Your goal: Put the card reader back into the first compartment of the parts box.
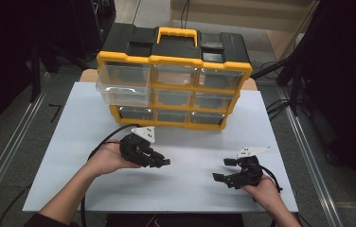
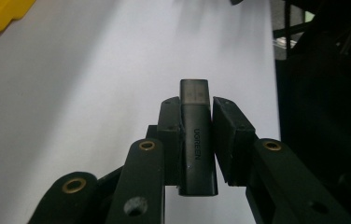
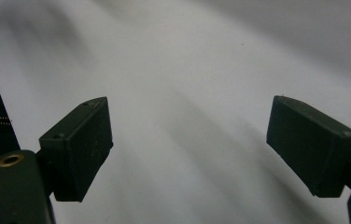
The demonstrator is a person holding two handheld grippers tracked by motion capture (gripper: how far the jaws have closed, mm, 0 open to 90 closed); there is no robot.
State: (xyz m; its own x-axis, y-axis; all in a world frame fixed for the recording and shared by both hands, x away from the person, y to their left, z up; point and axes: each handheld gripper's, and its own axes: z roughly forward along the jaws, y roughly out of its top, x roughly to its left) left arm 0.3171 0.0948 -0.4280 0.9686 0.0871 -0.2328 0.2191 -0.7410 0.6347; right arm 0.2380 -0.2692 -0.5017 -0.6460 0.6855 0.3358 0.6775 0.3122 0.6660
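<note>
The white table spreads wide under both hands, its near half bare. At its far edge stands a yellow-and-black drawer cabinet with three rows of clear drawers; its top-left drawer stands pulled out toward the person. Open table lies between the cabinet's front and the two hands, and more between the hands themselves, which are well apart.

The left hand comes in from the lower left, forearm slanting up and to the right, and carries the left gripper with its jaws pointing right across the table. The right hand sits near the table's right front corner, holding the right gripper with its jaws pointing left.

In the left gripper view, the left gripper is closed on a small dark adapter marked UGREEN, pinched on both long sides by the pads. The adapter's long axis runs along the jaws, and its grey metal end sticks out past the fingertips, pointing away from the hand over the white table.

In the right gripper view, the right gripper has its jaws spread wide with nothing between them but bare table.
</note>
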